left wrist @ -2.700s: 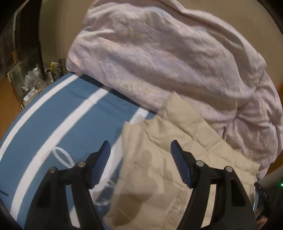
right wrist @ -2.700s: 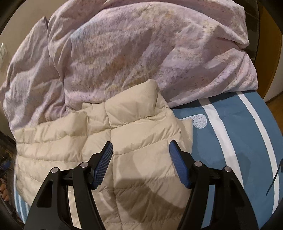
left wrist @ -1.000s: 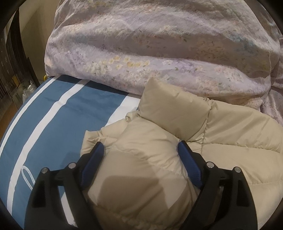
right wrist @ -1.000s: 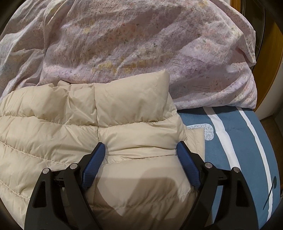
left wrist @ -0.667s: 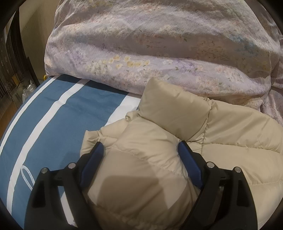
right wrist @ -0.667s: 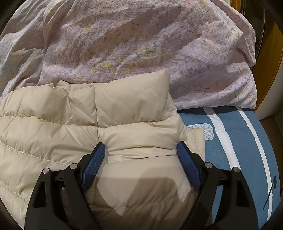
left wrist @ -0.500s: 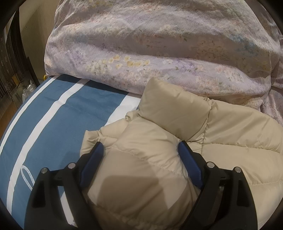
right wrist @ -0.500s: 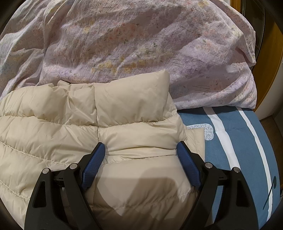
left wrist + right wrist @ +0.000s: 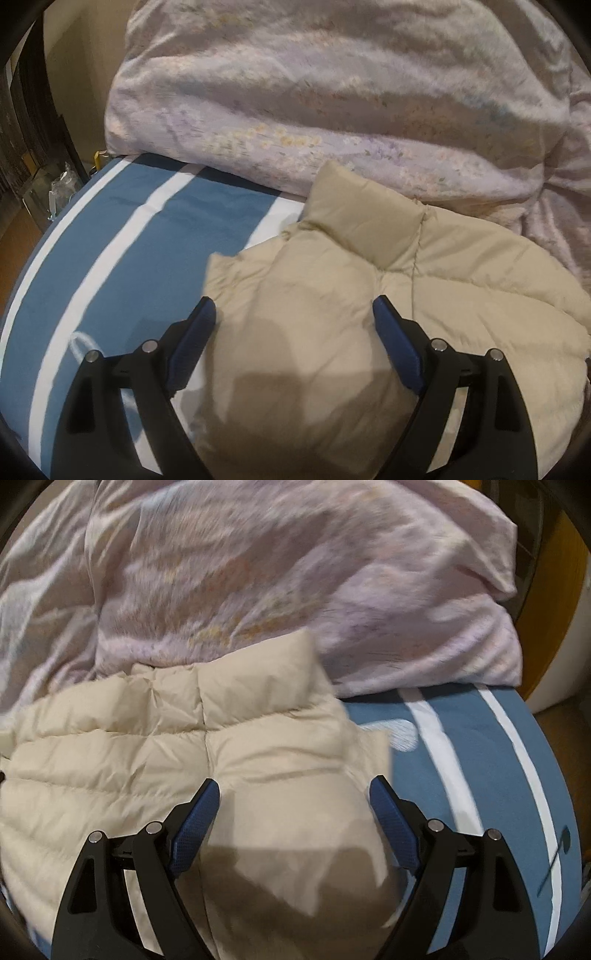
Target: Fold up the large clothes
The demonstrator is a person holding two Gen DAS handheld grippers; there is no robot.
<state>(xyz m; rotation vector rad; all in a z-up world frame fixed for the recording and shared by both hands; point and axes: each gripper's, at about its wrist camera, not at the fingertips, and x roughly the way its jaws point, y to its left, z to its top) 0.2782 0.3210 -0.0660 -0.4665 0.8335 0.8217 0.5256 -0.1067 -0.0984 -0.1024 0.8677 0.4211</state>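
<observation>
Presently, one item under handling: puffer jacket point(image 9: 424, 295), beige, quilted, lying folded on the bed point(image 9: 129, 236) with its stand-up collar point(image 9: 362, 218) toward, and apparently touching, the floral duvet point(image 9: 332, 92) heaped behind it.

Left claw point(image 9: 293, 317): jaws spread wide, straddling the jacket's left shoulder bulge; pads point(image 9: 194, 332) beside the fabric, no pinch evident. Empty.

Right claw point(image 9: 293, 799): jaws likewise wide apart, over the right shoulder bulge near the jacket's edge; blue pads point(image 9: 393, 830) not pressing in. Empty.

Bed cover: blue with white stripes, bare to either side of the jacket.

Risks, as judged:
- Springback. Padded filling is bulky and slick; with neither claw holding, the folded layers may puff open and lose the crease.
- Shallow grasp. Closing on the rounded bulge could catch only the top shell layer, so a lift would peel the fold apart instead of carrying it.
- Snagging the duvet. The collar sits against the duvet; a reach too far forward could gather duvet cloth with the jacket.
- Uneven hands. If one claw bites before the other, the jacket may skew on the smooth cover.
</observation>
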